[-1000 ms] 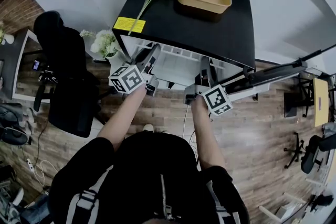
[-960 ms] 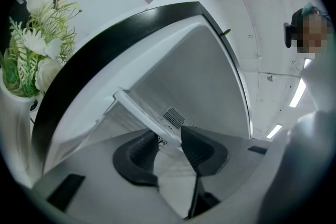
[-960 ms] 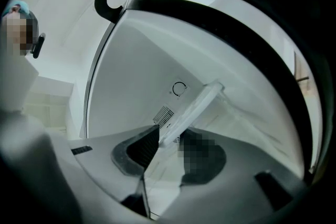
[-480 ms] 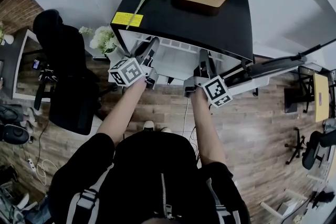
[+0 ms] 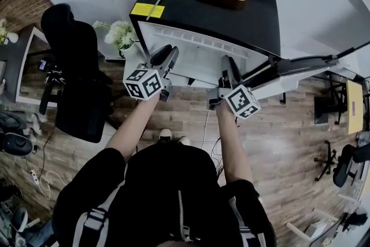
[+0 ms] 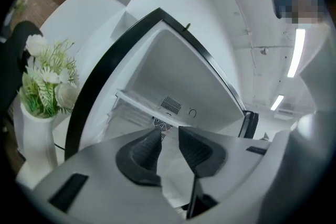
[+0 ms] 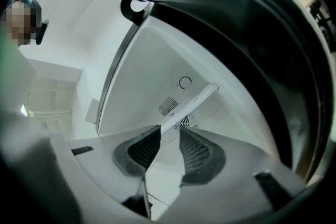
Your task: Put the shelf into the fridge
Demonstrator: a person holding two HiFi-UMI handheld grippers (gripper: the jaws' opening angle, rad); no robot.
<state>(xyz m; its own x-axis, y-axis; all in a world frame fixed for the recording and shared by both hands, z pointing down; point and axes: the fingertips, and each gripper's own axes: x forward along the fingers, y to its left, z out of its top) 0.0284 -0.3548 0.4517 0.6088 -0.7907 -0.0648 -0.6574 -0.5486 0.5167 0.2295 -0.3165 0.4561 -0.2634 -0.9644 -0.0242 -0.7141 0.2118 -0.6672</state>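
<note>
The flat white shelf with its pale front bar is lying across the white inside of the black compact fridge, in front of the round fan grille on the back wall. It appears to be seated already. You are holding both tongs at the mouth of the fridge, pointing in. The left tongs have just been closing partway and are standing released, with only the fridge's interior showing through their gap. The right tongs have been closing too and are also slack. The shelf's bar is showing beyond their tips, not pinched. The placing looks all but finished. Your next move is probably drawing both tongs straight back without nudging the shelf, staying clear of the dark-edged door standing open on your right.
</note>
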